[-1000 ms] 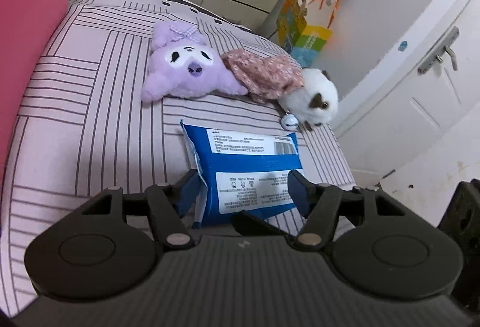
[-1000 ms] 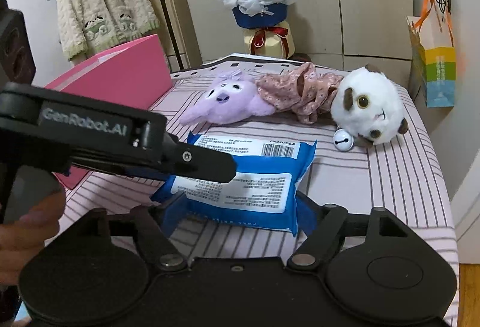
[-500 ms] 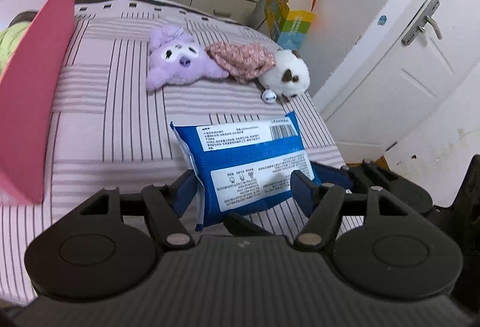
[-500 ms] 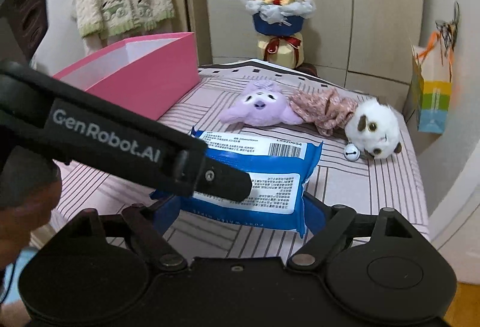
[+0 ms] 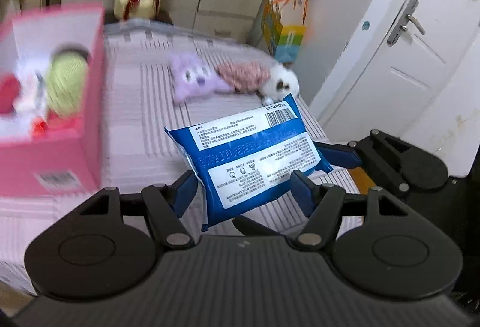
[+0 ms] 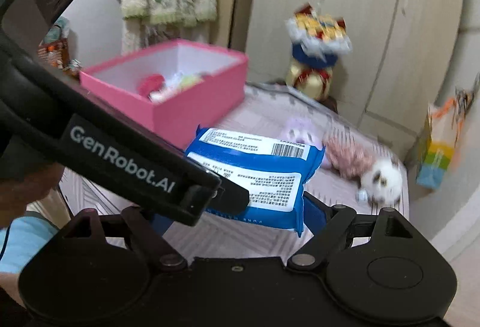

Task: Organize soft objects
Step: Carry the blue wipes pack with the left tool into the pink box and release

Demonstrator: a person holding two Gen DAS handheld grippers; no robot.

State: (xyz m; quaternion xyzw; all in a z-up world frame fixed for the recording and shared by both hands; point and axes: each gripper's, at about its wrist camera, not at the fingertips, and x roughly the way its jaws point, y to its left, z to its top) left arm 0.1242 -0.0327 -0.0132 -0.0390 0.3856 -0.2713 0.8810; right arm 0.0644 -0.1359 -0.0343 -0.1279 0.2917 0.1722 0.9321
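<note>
In the left wrist view, the left gripper (image 5: 244,187) holds a blue pack of wipes (image 5: 249,159) by its near end, its two blue fingers (image 5: 187,192) pressed against the pack's sides at a middling width. The pack is lifted clear of the striped bed (image 5: 144,123) and tilts, its barcode corner uppermost and farthest from the camera. At the pack's right edge the right gripper (image 5: 336,154) comes in from the side, with one of its blue fingers lying against the pack. To the left on the bed stands an open pink box (image 5: 75,147) with a green soft toy (image 5: 64,84) and red and white things inside, all blurred. Farther back lie a purple plush (image 5: 195,81), a pink floral cloth (image 5: 244,76) and a white plush with brown patches (image 5: 282,82), close together in a row. A white door (image 5: 402,57) stands to the right.

In the right wrist view, the right gripper (image 6: 240,214) has its jaws wide, one blue finger on either side of the pack of wipes (image 6: 258,174), both against its edges. The pack hangs above the bed (image 6: 264,114). The left gripper's (image 6: 231,198) black arm crosses from the left, printed "GenRobot.AI", and its tip covers the pack's near left corner. Behind it the pink box (image 6: 195,105) sits open. The purple plush (image 6: 295,132), the floral cloth (image 6: 349,159) and the white plush (image 6: 382,178) lie blurred on the right. A bouquet (image 6: 318,51) stands by the wardrobe (image 6: 375,27).
</note>
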